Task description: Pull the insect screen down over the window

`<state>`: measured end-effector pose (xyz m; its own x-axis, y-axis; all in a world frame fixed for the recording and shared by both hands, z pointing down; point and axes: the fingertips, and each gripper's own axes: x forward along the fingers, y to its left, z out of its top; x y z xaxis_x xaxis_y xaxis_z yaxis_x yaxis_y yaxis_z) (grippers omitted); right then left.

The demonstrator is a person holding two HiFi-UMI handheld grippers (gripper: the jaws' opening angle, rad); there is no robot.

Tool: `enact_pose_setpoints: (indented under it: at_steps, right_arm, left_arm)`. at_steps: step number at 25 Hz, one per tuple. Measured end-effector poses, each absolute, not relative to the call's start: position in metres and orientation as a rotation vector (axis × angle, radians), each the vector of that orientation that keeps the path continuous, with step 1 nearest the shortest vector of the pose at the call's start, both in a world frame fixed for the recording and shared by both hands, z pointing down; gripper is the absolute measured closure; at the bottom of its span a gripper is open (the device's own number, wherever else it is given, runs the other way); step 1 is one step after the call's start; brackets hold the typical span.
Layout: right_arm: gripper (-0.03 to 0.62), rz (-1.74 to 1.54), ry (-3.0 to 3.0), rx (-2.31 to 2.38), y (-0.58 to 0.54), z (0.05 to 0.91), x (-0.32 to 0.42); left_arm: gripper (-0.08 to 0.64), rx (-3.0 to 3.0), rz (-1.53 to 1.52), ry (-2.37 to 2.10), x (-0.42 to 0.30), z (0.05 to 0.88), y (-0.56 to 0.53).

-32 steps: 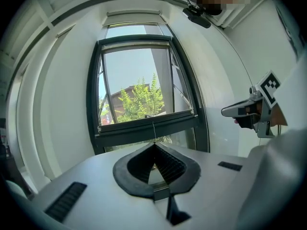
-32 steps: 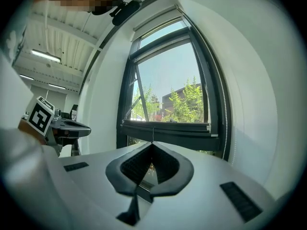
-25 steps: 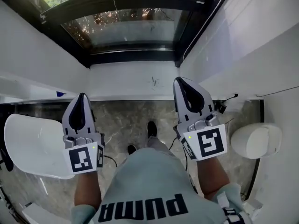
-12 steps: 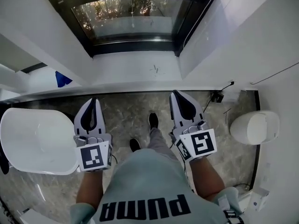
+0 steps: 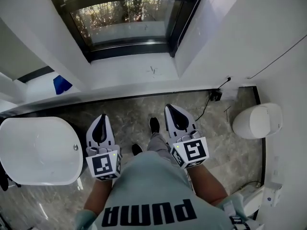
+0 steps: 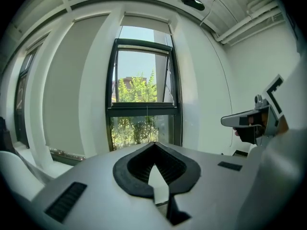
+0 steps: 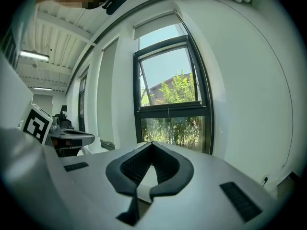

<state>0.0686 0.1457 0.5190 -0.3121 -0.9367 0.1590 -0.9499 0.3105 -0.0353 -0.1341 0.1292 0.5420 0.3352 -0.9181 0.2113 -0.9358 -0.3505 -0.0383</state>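
Backs both tongs away from the window (image 5: 127, 25) over the last second, leaving the left gripper (image 5: 102, 120) and the right gripper (image 5: 171, 111) lower in the head view, above the marble floor (image 5: 129, 116), with more sill and white wall between them and the glass. Holds each pair of jaws pressed fully together on nothing, aimed roughly level at the pane. Means no grip on anything tied to the insect screen: none seen drawn over the glass, probably rolled up in the top of the frame, though a fine mesh already down cannot be ruled out at this sharpness. Shows only a thin pull cord (image 6: 147, 115) hanging down the middle of the window, well out of reach. Reads as stepping off, not pulling. Counts two grippers, one window with one tilted-open upper sash, one pull cord, one white basin (image 5: 29, 152) at left, one white rounded fixture (image 5: 256, 120) at right, one blue object (image 5: 61, 84) on the ledge, two dark shoes (image 5: 154, 124).
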Motion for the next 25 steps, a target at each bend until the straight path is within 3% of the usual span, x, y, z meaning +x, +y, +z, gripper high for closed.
enact_pose_setpoints:
  at_steps: [25]
  right_arm:
    - [0.588,0.127,-2.387,1.798,0.157,0.537,0.058]
  left_arm:
    - [0.548,2.532,0.332,-1.708,-0.138,0.554,0.137]
